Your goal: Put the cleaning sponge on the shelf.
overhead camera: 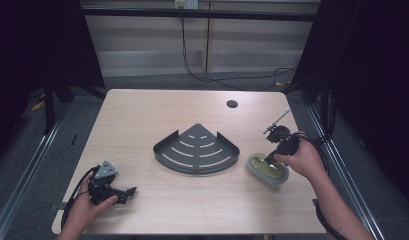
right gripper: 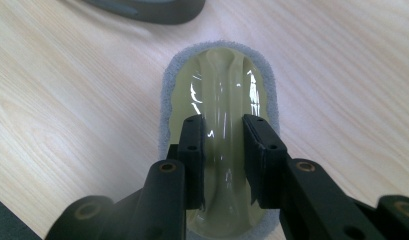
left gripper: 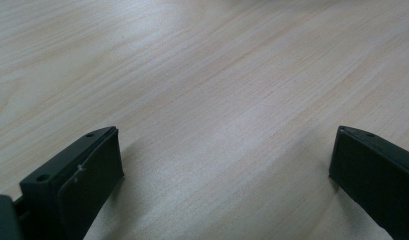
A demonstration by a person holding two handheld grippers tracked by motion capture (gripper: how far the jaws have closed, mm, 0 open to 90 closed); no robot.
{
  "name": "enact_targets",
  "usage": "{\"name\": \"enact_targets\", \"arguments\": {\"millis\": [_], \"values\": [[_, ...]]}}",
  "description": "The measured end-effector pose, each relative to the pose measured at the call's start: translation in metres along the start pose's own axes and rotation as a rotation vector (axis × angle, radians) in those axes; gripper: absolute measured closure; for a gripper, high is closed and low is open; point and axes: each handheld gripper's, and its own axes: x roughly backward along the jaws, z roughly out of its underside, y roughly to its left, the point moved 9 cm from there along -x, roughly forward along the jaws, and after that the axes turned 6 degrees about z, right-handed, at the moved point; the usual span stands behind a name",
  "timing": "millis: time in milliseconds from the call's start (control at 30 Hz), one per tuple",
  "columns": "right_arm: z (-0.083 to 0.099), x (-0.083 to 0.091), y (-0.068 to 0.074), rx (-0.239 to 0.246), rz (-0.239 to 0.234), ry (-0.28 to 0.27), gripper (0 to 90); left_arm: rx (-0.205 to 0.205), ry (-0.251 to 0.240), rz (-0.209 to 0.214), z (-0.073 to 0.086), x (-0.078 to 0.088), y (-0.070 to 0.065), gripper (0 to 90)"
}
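light wood tabletop (overhead camera: 157,107) with a round cable hole (overhead camera: 232,104) near the far edge, right of centre. a dark grey quarter-round corner shelf (overhead camera: 196,149) with curved slots lies flat at the middle of the tabletop, its pointed corner toward the far edge and its curved rim toward the near edge. just right of it, close to the right edge, lies an oval scrubber (overhead camera: 267,168) with a glossy yellow-green plastic top, a raised handle ridge along its length and a grey fuzzy pad border. the right gripper (overhead camera: 271,156), held in the right hand (overhead camera: 302,160), comes down on the scrubber; in the right gripper view the right gripper (right gripper: 223,150) has its jaws set narrowly on either side of the handle ridge of the scrubber (right gripper: 219,95), clenched on it or very nearly so, and an edge of the corner shelf (right gripper: 142,10) shows at the top. the left gripper (overhead camera: 131,191) sits low near the near-left corner of the tabletop, held in the left hand (overhead camera: 89,207), grey three-cornered plate on top, cable trailing off the left edge. in the left gripper view the left gripper (left gripper: 224,165) has its jaws spread wide, released, bare wood (left gripper: 217,90) between them, well apart from shelf and scrubber.
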Motion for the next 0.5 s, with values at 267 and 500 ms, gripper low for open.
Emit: {"name": "enact_targets", "arguments": {"millis": [267, 500], "values": [[-0.015, 0.014, 0.002, -0.001, 0.008, -0.017, 72.1, 0.000, 0.000, 0.000, 0.000, 0.000, 0.000, 0.1], [-0.029, 0.023, 0.001, 0.003, 0.019, -0.030, 72.1, 0.008, -0.007, -0.005, 0.000, 0.000, 0.000, 0.1]]}}
